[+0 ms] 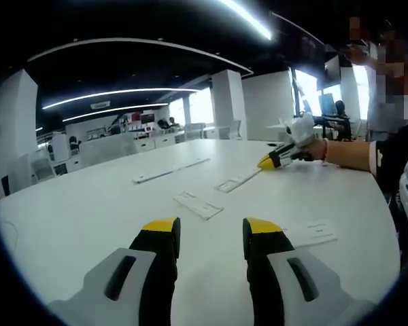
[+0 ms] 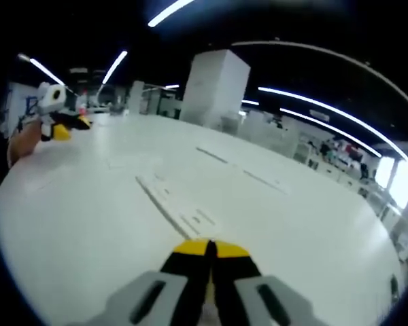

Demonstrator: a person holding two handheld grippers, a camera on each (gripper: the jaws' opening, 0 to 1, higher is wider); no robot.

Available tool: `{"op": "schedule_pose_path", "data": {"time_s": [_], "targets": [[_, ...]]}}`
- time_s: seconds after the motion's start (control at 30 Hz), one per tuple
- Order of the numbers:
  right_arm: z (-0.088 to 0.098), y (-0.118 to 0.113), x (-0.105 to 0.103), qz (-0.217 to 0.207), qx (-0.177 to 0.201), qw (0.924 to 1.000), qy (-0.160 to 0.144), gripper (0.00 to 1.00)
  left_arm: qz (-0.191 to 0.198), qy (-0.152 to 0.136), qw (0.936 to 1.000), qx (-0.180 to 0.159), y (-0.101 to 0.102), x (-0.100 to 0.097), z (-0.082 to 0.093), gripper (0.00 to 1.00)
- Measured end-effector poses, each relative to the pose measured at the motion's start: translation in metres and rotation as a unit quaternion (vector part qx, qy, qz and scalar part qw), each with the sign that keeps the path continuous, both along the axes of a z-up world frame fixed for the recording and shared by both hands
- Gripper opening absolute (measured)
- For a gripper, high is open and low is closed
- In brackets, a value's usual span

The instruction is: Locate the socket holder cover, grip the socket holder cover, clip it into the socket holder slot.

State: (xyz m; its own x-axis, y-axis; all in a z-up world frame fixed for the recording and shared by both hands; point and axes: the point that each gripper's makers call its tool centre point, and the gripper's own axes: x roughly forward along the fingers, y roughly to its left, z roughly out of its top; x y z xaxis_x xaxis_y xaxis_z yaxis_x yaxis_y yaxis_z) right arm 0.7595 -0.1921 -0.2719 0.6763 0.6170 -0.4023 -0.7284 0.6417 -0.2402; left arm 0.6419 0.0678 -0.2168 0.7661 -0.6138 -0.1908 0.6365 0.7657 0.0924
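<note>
Risk first: several flat white pieces lie on the white table, and they barely stand out from it, so picking the wrong one, or sliding a jaw tip over a thin edge without catching it, is the likeliest fault. Which piece is the socket holder cover cannot be told for certain; my judgement is that it is the small flat plate just ahead of the left gripper, with a second short strip beyond it and a long strip farther off to the left. A paper label lies near the right edge.

Left gripper: jaws parted by a clear gap, holding nothing. Right gripper: yellow tips pressed together, nothing seen between them; it would need opening before any grip. Ahead of it lies a long flat strip.

In the left gripper view the right gripper hovers far right, near the strips, so crossing paths could bring a knock.

Room: the table top is broad and open around the pieces; its far and right edges are well away.
</note>
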Motion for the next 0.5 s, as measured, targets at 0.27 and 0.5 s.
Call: {"op": "schedule_pose_path", "data": {"time_s": [0.27, 0.5], "targets": [[0.0002, 0.0004, -0.0017, 0.002, -0.002, 1.0000, -0.004, 0.04, 0.000, 0.000, 1.0000, 0.000, 0.0001, 0.0004, 0.0001, 0.38], [-0.0009, 0.0014, -0.0009, 0.002, -0.009, 0.9999, -0.008, 0.04, 0.000, 0.001, 1.0000, 0.000, 0.0001, 0.0012, -0.0002, 0.38]]}}
